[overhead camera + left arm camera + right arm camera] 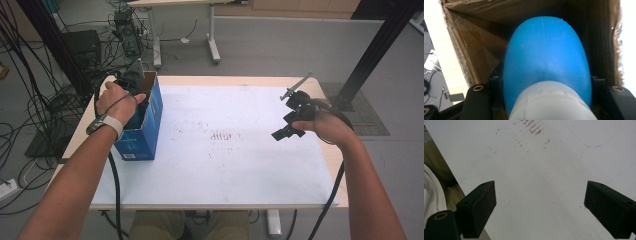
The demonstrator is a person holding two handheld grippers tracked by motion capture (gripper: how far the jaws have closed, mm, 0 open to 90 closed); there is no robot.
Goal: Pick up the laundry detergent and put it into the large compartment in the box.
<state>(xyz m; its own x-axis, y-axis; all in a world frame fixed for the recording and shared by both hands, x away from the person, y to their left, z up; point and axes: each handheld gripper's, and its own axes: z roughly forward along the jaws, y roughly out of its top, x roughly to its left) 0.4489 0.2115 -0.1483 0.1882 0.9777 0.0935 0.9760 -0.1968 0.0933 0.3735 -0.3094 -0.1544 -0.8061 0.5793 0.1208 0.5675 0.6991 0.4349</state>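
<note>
The left gripper (131, 86) clamps a blue-and-white object (546, 65) inside the cardboard box (150, 112). The right gripper (290, 129) hangs with jaws wide apart. Risk: tilting snags the object on a box wall.

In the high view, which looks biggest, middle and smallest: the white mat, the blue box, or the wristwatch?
1. White mat, covering most of the table.
2. Blue box, which the left gripper reaches into.
3. Wristwatch, smallest, though it sits nearer the camera.
</note>
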